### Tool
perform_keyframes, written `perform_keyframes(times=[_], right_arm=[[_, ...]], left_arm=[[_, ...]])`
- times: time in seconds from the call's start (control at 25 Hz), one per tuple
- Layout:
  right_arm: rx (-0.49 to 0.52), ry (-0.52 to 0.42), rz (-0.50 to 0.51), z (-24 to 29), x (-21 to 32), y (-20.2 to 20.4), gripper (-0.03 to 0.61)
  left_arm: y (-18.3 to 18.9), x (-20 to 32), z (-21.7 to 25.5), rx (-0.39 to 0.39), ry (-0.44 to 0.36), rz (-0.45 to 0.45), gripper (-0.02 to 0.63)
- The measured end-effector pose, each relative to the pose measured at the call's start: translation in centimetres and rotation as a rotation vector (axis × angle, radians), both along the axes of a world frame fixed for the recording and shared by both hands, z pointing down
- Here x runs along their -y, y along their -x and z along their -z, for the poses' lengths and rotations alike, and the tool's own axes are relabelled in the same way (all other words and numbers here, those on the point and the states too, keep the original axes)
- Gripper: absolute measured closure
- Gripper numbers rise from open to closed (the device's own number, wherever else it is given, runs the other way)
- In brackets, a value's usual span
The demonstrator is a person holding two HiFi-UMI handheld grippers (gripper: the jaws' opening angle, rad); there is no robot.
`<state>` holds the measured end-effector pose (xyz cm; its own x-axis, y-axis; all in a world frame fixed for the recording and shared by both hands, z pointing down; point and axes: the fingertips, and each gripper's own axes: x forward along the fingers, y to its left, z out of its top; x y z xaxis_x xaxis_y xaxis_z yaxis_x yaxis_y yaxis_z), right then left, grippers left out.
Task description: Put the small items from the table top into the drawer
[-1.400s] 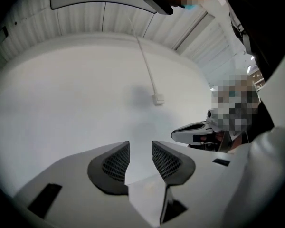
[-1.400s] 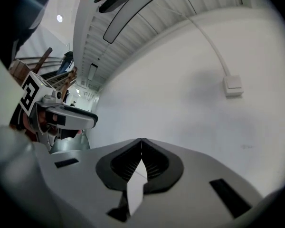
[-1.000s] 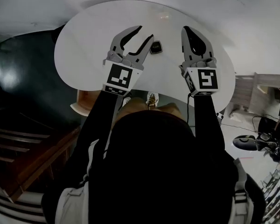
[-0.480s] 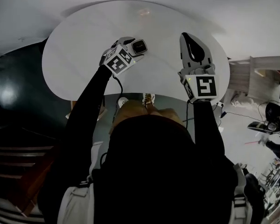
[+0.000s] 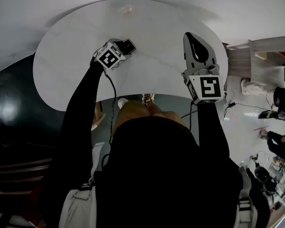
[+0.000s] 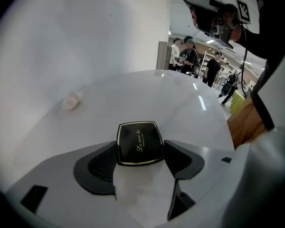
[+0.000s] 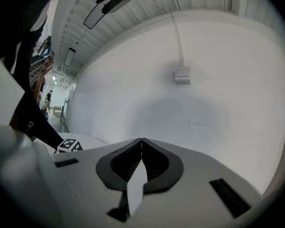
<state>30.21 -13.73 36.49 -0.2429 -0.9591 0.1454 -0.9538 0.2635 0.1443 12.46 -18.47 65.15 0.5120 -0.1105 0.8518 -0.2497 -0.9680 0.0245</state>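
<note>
Though the black square gold-trimmed compact (image 6: 139,141), lying left of the white round table's (image 5: 76,65) middle, looks light and stiff, its glossy shell seems slippery. The left gripper (image 6: 141,152), jaws just spread wide astride it, should pinch opposite side edges; the right gripper (image 7: 141,141) has its jaws together, empty.

Black gold-edged compact (image 6: 139,143) — flat on white table (image 6: 190,103), pale lump (image 6: 71,100) beyond

White tbl (image 5: 161,46) carries black compact (image 6: 139,143) & small pale item (image 6: 71,100).
</note>
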Motion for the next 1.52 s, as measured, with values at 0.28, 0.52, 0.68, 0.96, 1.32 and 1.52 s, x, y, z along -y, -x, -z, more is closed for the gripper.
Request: perform_keyframes(times=[0.28, 0.52, 0.68, 0.96, 1.32, 1.52], right_arm=[[0.005, -0.009, 0.023, 0.2, 0.2, 0.7, 0.552], [0.035, -0.044, 0.081, 1.8, 1.4, 2.7, 0.552], [0.040, -0.083, 0.138, 3.2, 2.4, 4.7, 0.552], [0.049, -0.124, 0.242, 4.0, 3.2, 9.0, 0.552], [0.045, -0.126, 0.304, 4.4, 2.8, 11.5, 0.552], [0.049, -0.136, 0.373, 4.9, 2.6, 14.3, 0.552]], left_arm=[[-0.2, -0.7, 1.1, -0.023, 0.005, 0.049, 0.291], [-1.3, -0.5, 10.8, -0.234, -0.151, 0.188, 0.291], [-1.4, -1.2, 18.5, -0.397, -0.245, 0.282, 0.291], [1.0, -2.5, 29.6, -0.626, -0.470, 0.444, 0.291], [4.3, -3.9, 32.2, -0.709, -0.593, 0.580, 0.291], [6.9, -4.9, 33.2, -0.699, -0.640, 0.633, 0.291]])
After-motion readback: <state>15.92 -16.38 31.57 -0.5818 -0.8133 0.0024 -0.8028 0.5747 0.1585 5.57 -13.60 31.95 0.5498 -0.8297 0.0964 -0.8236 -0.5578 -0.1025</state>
